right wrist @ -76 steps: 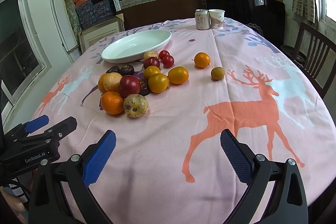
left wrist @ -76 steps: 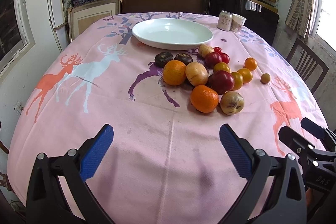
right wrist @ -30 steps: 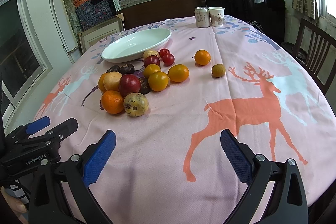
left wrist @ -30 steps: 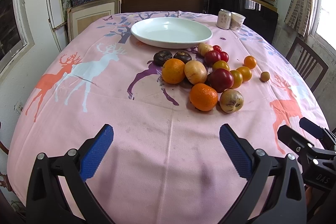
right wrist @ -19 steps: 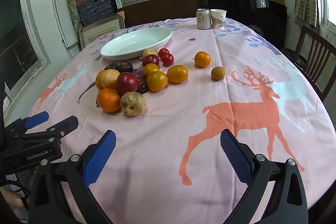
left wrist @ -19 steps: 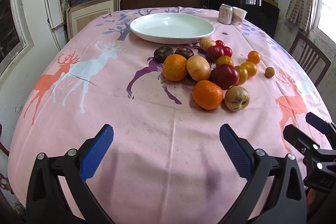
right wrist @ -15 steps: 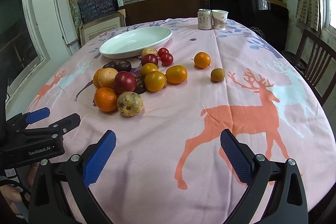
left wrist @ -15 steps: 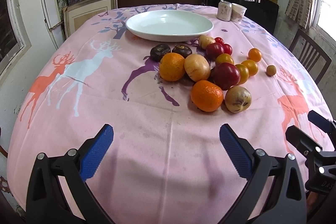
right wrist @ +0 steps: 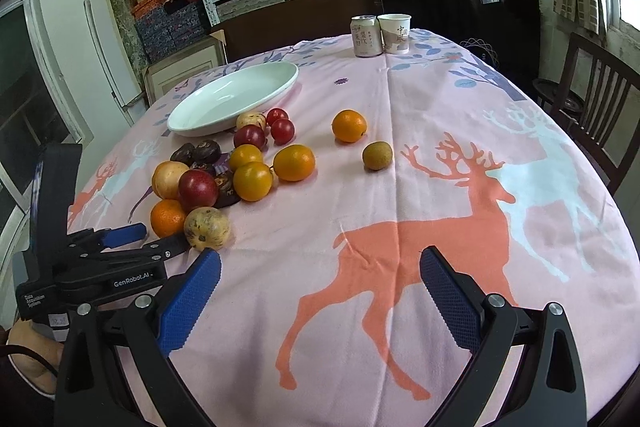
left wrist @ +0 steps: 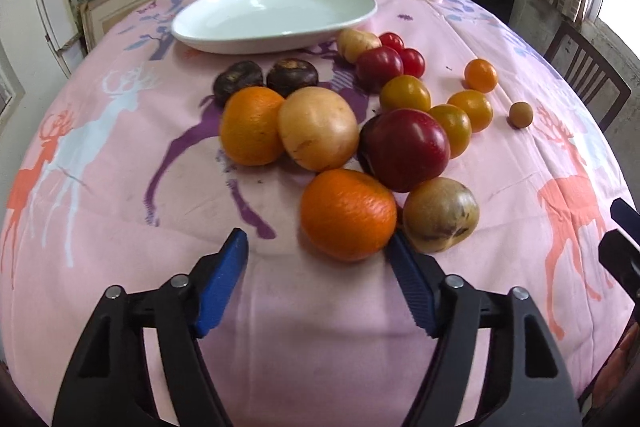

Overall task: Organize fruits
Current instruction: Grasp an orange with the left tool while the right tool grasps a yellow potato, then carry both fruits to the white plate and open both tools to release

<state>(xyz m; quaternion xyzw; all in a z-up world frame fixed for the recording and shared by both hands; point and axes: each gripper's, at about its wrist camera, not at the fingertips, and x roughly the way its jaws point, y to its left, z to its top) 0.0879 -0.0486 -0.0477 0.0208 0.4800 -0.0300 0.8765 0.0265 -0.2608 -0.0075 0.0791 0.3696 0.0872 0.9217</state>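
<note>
Now the left gripper (left wrist: 316, 247) sits low over the pink cloth (left wrist: 120, 227), just in front of the near orange (left wrist: 347, 215). Its jaws have just been closing — they stand at a middling gap. The orange is at the tips, a bit right of centre; the right pad (left wrist: 410, 287) looks to be at the orange's edge, the left pad (left wrist: 222, 283) is clear of it. Not gripped: no squeeze shows from either view.

The right gripper (right wrist: 320, 267) hangs wide open over a bare part of the cloth w/ the orange deer print (right wrist: 420, 239), nothing between its pads, well apart from the fruit.

Fruit all lies on the cloth, none in the white dish (left wrist: 276, 15). The pile sits just in front of the dish: two dark round fruits (left wrist: 266, 79) nearest the dish's left side, then a second orange (left wrist: 252, 131) touching a tan fruit (left wrist: 318, 129), a big red fruit (left wrist: 406, 149) right of that, and a speckled yellow-brown fruit (left wrist: 440, 215) beside the near orange. Behind are small red ones (left wrist: 390, 61) and a few yellow-orange ones (left wrist: 452, 119). One small orange (right wrist: 349, 125) and a little brown fruit (right wrist: 377, 155) lie apart, off to the right.

A can (right wrist: 365, 37) and paper cup (right wrist: 395, 34) stand side by side at the table's far edge.
</note>
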